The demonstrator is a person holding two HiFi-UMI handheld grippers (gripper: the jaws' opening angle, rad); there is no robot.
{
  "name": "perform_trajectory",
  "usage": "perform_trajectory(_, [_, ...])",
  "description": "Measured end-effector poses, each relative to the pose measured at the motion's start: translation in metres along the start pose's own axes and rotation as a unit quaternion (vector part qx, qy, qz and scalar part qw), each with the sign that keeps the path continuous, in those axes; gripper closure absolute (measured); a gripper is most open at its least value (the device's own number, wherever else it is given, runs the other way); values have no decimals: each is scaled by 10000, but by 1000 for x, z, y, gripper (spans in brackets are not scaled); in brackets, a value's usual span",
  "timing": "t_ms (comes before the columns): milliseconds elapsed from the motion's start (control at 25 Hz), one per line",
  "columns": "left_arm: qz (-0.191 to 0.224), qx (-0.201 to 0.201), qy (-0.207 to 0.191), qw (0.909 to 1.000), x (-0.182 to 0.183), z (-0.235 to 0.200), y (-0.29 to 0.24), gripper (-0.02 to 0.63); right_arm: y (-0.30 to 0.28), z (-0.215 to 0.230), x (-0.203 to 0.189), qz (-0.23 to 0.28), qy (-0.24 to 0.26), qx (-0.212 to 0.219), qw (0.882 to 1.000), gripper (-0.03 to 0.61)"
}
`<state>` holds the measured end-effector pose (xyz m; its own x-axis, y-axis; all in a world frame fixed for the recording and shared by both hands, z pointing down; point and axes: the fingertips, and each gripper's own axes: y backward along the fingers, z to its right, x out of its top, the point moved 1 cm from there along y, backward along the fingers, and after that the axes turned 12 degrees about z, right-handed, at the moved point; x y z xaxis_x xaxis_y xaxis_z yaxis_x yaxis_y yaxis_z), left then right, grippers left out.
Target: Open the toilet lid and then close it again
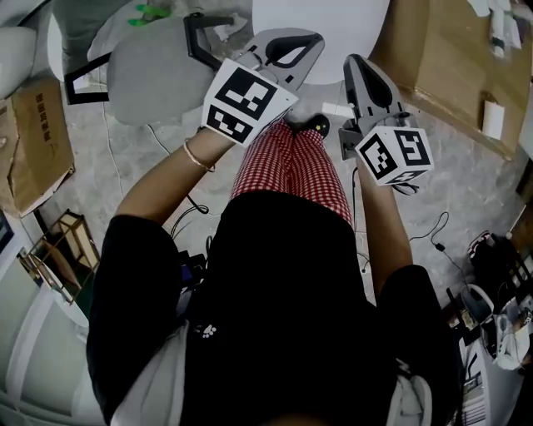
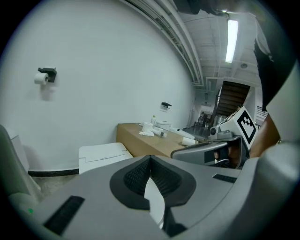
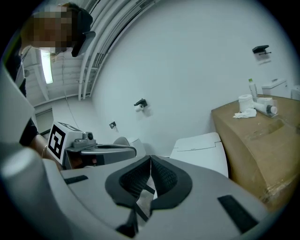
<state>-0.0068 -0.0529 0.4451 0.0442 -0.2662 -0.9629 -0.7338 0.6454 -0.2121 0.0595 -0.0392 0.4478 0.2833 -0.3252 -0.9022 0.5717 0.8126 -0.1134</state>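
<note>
A: The white, smooth plastic toilet lid [image 1: 333, 25] lies flat down over the bowl, straight ahead of you past your knees. A brown cardboard box [image 3: 255, 136] stands just beside it on the right. Lying down like that, it fits either end of the job: a lid waiting to be lifted, or one lowered again.

B: And you hold none of it. Your left gripper [image 2: 150, 159] has its ribbed black pads pressed tip to tip with nothing between them. Your right gripper [image 3: 150, 160] is the same, closed on air. Both hang in front of the toilet, apart from it.

A: What could bite you: that lid looks glossy, so pads meeting its edge at a slant may skid off. A raised lid that slips free would drop and bang. Your two grippers ride close together and could knock. Black cables [image 1: 433, 237] trail over the floor at your right, a snag if you step.

B: What you can't see: in the head view your grippers cover the lid's near edge and the frame cuts off its rear, so the hinge is out of sight. The gripper views show only the toilet's upper surface above the jaws; seat and bowl are hidden.
</note>
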Motion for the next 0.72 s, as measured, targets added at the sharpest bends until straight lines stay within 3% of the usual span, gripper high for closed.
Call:
perform_trajectory(240, [36, -213, -252, 9995, 29, 9, 0, 609, -4, -15, 22, 110, 7, 195, 9997, 557])
perform_trajectory(480, [167, -152, -88, 9997, 50, 4, 5, 609, -11, -19, 49, 354, -251, 115, 9990, 557])
perform_trajectory(720, [90, -185, -415, 9989, 68, -2, 13, 609, -18, -26, 76, 533, -137, 251, 9982, 557])
